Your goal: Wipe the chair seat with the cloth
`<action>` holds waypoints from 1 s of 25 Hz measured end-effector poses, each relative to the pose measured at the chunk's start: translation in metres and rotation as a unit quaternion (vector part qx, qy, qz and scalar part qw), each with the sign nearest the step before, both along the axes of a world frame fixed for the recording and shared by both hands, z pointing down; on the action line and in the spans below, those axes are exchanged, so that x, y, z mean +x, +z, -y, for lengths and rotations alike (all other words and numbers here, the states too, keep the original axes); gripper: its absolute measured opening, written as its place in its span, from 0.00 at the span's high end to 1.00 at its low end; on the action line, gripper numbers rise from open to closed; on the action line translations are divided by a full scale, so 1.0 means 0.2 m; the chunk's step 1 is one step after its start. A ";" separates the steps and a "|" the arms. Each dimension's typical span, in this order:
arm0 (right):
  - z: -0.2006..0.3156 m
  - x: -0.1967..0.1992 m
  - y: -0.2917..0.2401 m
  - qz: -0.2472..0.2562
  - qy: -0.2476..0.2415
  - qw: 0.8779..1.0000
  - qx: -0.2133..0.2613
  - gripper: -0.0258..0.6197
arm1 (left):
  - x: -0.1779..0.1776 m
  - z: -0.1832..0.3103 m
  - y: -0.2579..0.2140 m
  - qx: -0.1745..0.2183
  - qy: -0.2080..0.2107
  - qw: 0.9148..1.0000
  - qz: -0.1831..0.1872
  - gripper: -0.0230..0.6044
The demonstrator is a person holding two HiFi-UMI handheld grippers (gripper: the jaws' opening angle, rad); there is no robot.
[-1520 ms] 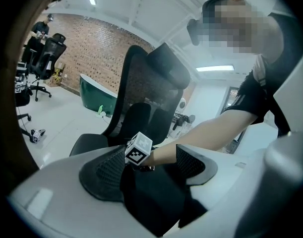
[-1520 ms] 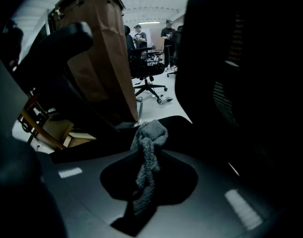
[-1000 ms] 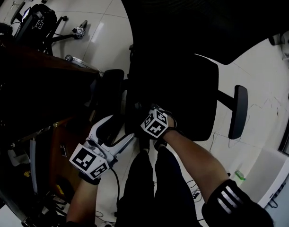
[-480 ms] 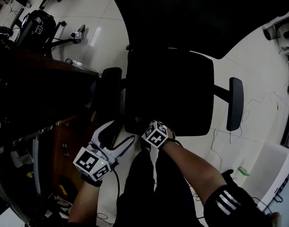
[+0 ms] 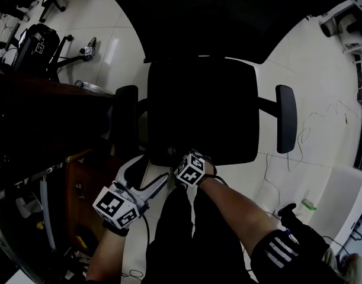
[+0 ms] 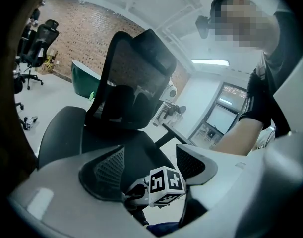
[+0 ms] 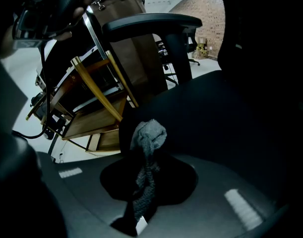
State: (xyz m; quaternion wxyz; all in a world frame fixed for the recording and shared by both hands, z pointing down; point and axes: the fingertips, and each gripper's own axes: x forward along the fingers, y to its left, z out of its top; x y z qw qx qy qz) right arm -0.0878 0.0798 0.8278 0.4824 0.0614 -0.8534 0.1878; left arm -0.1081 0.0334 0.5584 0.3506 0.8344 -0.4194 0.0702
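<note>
White tiled floor (image 5: 323, 93) all round, pretty dim office shot. The grey cloth (image 7: 147, 145) was bunched up and pinched tight in the right gripper (image 7: 144, 197), poking out at the front edge of the chair seat (image 5: 201, 108), toward the seat's left corner. Couldn't tell if it actually touched. The left gripper (image 5: 144, 171) sat just off that front-left corner, jaws spread with nothing in them. Armrests (image 5: 285, 126) flanked the seat, and a wooden desk (image 5: 86, 176) stood off the seat's left side.
</note>
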 end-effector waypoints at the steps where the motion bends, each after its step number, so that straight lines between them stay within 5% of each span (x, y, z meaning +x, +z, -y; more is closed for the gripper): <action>1: 0.00 0.05 0.01 -0.008 0.005 1.000 -0.001 0.88 | 0.02 0.00 -0.01 0.001 0.004 1.000 -0.001 0.41; 15: 0.16 1.09 0.04 -0.112 0.106 0.988 0.005 0.88 | 0.39 0.10 -0.06 0.002 0.066 0.998 -0.009 0.41; 25: 0.22 1.59 -0.02 -0.168 0.159 0.973 -0.003 0.88 | 0.51 0.22 -0.10 0.017 0.075 0.997 -0.009 0.41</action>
